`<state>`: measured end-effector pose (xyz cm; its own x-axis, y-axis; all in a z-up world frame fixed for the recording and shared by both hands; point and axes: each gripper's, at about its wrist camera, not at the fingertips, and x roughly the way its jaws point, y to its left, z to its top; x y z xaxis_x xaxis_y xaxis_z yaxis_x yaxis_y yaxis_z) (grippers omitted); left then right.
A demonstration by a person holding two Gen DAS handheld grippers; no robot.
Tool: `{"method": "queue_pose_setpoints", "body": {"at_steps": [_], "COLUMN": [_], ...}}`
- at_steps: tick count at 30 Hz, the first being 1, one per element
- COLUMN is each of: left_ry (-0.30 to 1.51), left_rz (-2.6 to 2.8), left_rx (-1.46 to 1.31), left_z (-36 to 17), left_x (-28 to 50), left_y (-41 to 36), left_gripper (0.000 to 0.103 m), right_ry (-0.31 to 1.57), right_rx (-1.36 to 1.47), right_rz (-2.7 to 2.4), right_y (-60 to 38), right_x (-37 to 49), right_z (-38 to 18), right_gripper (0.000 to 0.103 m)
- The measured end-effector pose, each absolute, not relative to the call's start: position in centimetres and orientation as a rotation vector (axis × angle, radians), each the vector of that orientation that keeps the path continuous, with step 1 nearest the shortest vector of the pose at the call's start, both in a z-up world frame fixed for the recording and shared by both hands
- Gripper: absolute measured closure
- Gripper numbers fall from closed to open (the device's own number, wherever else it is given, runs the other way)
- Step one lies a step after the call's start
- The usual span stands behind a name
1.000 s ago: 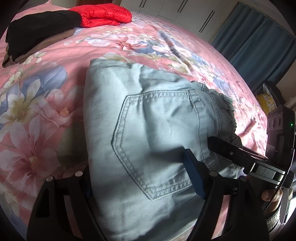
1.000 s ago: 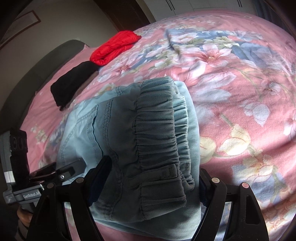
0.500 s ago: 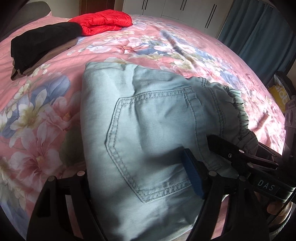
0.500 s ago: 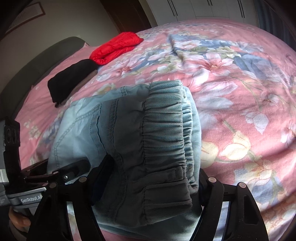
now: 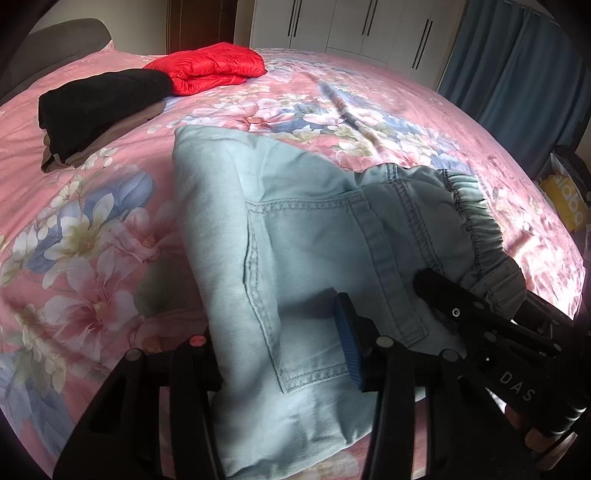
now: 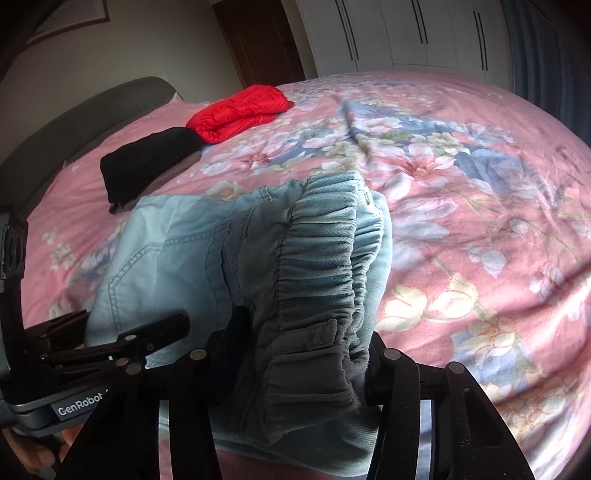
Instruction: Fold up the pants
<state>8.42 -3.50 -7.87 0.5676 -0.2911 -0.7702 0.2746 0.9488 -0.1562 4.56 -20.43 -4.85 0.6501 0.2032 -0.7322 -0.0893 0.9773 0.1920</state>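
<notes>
Light blue denim pants [image 5: 295,236] lie folded in a thick bundle on the floral bedspread, back pocket up, also seen in the right wrist view [image 6: 177,258]. My left gripper [image 5: 280,354] is shut on the near edge of the bundle by the pocket; its blue pad [image 5: 349,347] presses the cloth. My right gripper [image 6: 299,354] is shut on the elastic waistband [image 6: 325,266] at the bundle's right end. The right gripper also shows in the left wrist view [image 5: 461,314], and the left one in the right wrist view [image 6: 122,339].
A folded red puffer jacket [image 5: 210,66] and a folded black garment [image 5: 99,103] lie at the bed's far left. Pink floral bedspread [image 6: 461,184] stretches to the right. White wardrobes [image 5: 362,29] and blue curtains [image 5: 517,66] stand behind the bed.
Both grippers have drawn back toward the near edge with the pants still held; the bundle shifted nearer and more of the room behind came into view.
</notes>
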Motion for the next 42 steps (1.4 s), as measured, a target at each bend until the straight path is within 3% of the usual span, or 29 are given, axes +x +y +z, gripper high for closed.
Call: {"method": "queue_pose_setpoints", "body": {"at_steps": [14, 42], "left_ry": [0.859, 0.663], "left_rz": [-0.357, -0.355], "left_rx": [-0.048, -0.087], "left_z": [-5.3, 0.7], "left_x": [4.8, -3.2], "left_y": [-3.0, 0.6], "left_gripper": [0.061, 0.061], "right_ry": [0.771, 0.603], "right_rx": [0.076, -0.053], "right_rz": [0.175, 0.216], "right_y": [-18.9, -15.3], "right_x": [1.7, -4.9], "right_z": [-2.4, 3.2], "right_gripper": [0.064, 0.066]}}
